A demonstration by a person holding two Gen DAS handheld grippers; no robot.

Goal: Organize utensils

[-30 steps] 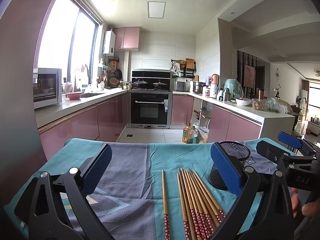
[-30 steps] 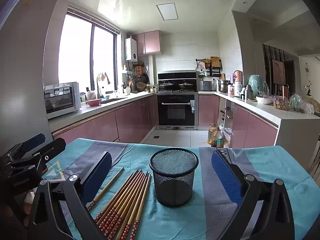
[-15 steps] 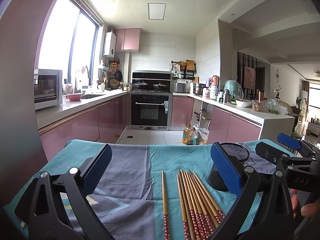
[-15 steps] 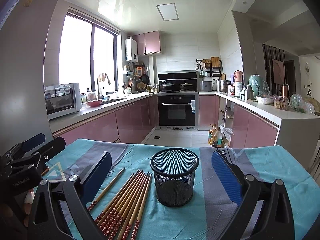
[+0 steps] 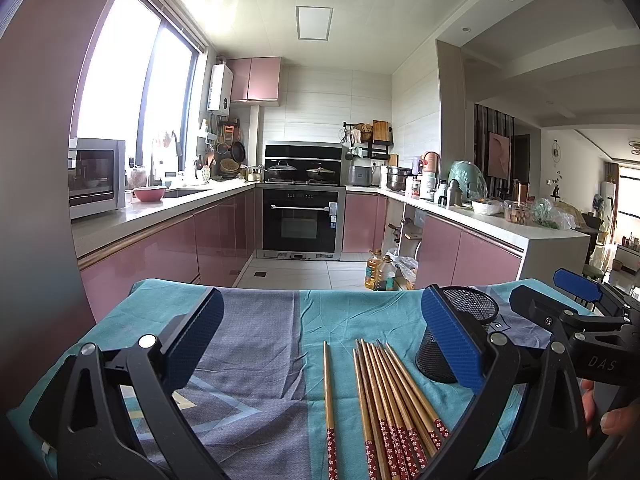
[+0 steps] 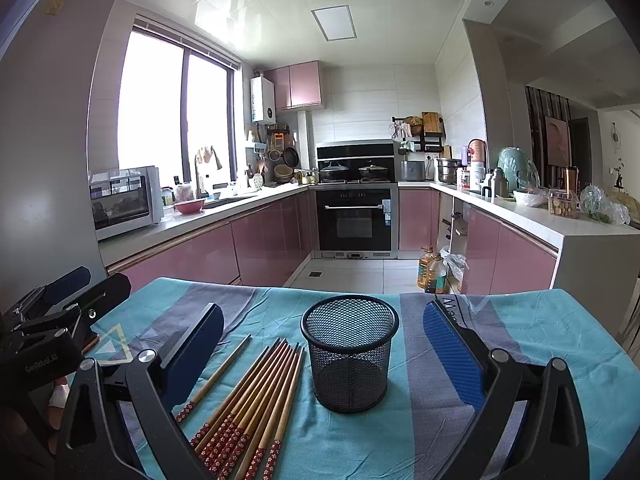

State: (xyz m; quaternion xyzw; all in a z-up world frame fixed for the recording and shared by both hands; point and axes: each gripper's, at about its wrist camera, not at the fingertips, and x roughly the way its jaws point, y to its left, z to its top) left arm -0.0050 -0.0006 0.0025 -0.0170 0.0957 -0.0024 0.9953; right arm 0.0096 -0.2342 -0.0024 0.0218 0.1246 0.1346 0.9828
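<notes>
Left wrist view: a counter (image 5: 256,344) under a teal-and-grey cloth, a pink-cabinet kitchen behind; left tongs (image 5: 320,344) spread wide, holding nothing, above chopsticks (image 5: 384,392) near the counter's near edge.

Right wrist view: right tongs (image 6: 324,352) wide apart, empty; the mesh holder (image 6: 350,352) stands upright between them, chopsticks just left of it.

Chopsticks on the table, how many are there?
8, as best I can count: one chopstick lies apart on the cloth, left of a fanned bundle of seven beside the mesh cup. They overlap, so one may be hidden.
</notes>
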